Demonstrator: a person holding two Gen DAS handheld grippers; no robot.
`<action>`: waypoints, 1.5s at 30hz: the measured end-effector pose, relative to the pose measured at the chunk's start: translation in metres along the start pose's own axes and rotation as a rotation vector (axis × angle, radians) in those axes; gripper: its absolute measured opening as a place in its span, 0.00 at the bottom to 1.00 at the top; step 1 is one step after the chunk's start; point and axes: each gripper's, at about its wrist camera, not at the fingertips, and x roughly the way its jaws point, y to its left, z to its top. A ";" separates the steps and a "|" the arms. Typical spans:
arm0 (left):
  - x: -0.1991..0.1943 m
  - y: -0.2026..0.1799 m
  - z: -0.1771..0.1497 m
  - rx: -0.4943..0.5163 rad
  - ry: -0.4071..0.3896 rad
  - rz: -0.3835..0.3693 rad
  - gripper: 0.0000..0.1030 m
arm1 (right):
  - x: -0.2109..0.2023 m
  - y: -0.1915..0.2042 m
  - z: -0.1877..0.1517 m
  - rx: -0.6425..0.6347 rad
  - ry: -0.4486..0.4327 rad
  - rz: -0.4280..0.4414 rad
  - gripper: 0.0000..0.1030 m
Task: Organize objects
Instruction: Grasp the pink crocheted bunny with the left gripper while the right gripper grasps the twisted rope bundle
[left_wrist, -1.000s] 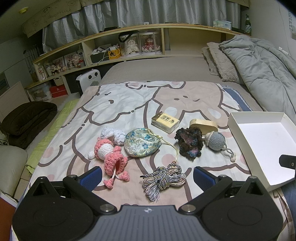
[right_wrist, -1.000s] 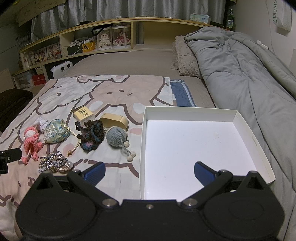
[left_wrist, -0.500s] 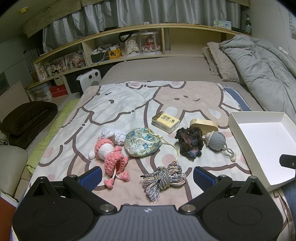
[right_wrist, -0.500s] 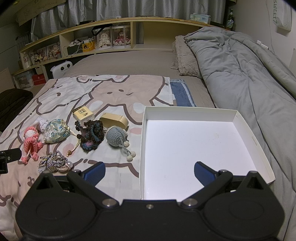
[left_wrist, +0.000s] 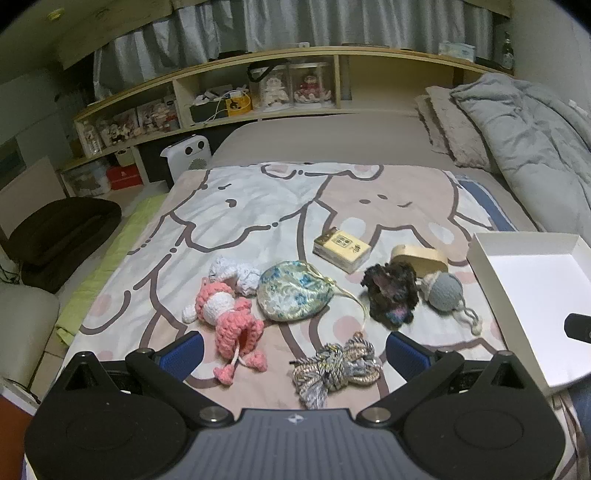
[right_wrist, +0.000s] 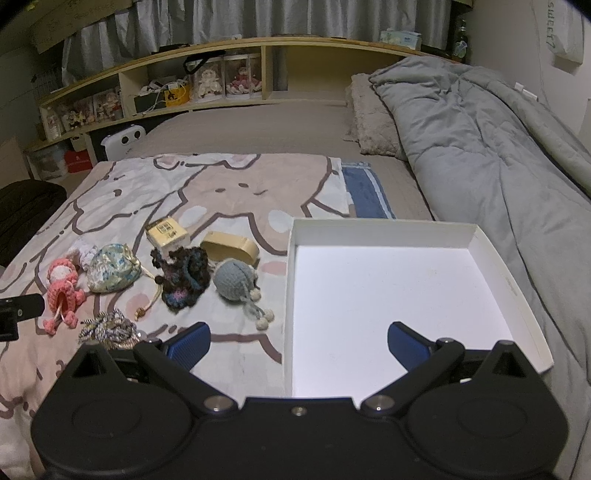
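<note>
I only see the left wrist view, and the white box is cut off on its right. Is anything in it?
Observer: No. The right wrist view shows the whole box, and its floor is bare.
Operator: How does the right gripper stand?
Observer: The right gripper is open, one finger over the blanket, the other over the box's near part.
Operator: What lies right of the box?
Observer: A grey duvet runs along that side.

Cord bundle (left_wrist: 334, 365) lying between left gripper (left_wrist: 293, 349) fingers; tray (right_wrist: 524, 295) floor lying bare ahead of right gripper (right_wrist: 298, 341).
</note>
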 end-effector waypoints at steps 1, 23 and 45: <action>0.002 0.002 0.006 -0.004 0.001 0.001 1.00 | 0.001 0.001 0.003 -0.001 -0.003 0.001 1.00; 0.077 0.061 0.062 -0.138 0.035 0.044 1.00 | 0.059 0.070 0.055 -0.031 0.009 0.171 1.00; 0.153 0.090 0.037 -0.233 0.329 0.029 0.70 | 0.130 0.158 -0.010 -0.049 0.235 0.376 1.00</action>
